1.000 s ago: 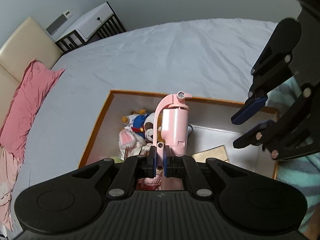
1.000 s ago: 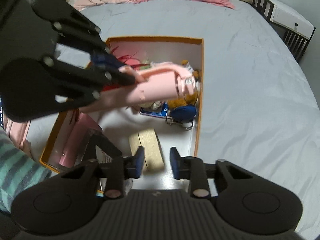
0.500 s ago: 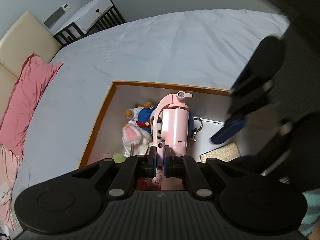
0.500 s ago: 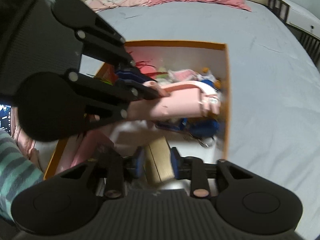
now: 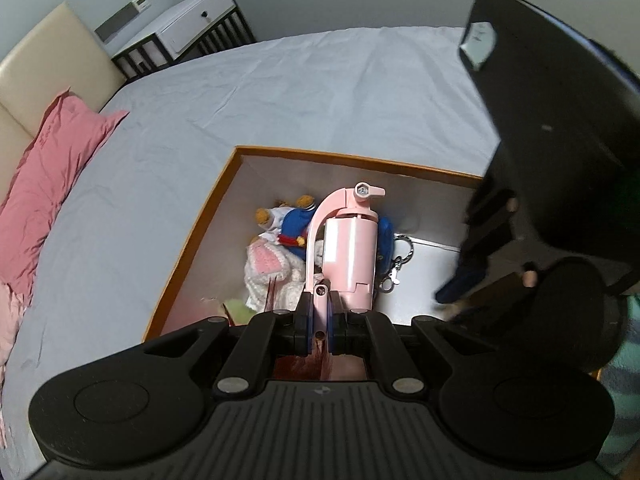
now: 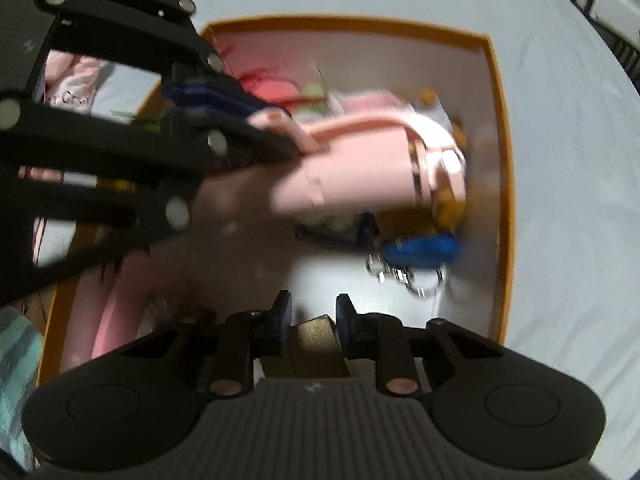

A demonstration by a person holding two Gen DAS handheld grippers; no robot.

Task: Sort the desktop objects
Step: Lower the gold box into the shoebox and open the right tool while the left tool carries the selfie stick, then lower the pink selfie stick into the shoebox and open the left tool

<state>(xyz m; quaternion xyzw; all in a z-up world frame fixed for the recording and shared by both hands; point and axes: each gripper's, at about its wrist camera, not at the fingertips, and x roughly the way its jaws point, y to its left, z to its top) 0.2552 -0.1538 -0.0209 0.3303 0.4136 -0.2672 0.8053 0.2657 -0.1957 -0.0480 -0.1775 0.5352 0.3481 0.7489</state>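
The left gripper [image 5: 320, 312] is clamped on the thin handle strap of a pink fire-extinguisher-shaped toy [image 5: 350, 256], which is held above the orange-rimmed box [image 5: 192, 240] on the grey bedsheet [image 5: 280, 92]. Below it, inside the box, a heap of plush toys [image 5: 276, 248] and a blue keychain pouch [image 6: 420, 248] with metal rings are seen.

The pink toy looks like hard, hollow plastic, so it is judged light and stiff, with a smooth barrel that would slip in narrow pads. The looped handle is the sensible hold, and that is where it is gripped; being pinched at one end, the body may swing.

In the right wrist view, which is blurred, the right gripper [image 6: 310, 316] is seen low in the box with its jaws apart, one on each side of a tan wooden block [image 6: 316, 344]. Whether the pads touch it cannot be told. The block is judged rigid and fairly solid, with flat, parallel sides that suit a squeeze across its width. The plush toys would be soft and forgiving anywhere.
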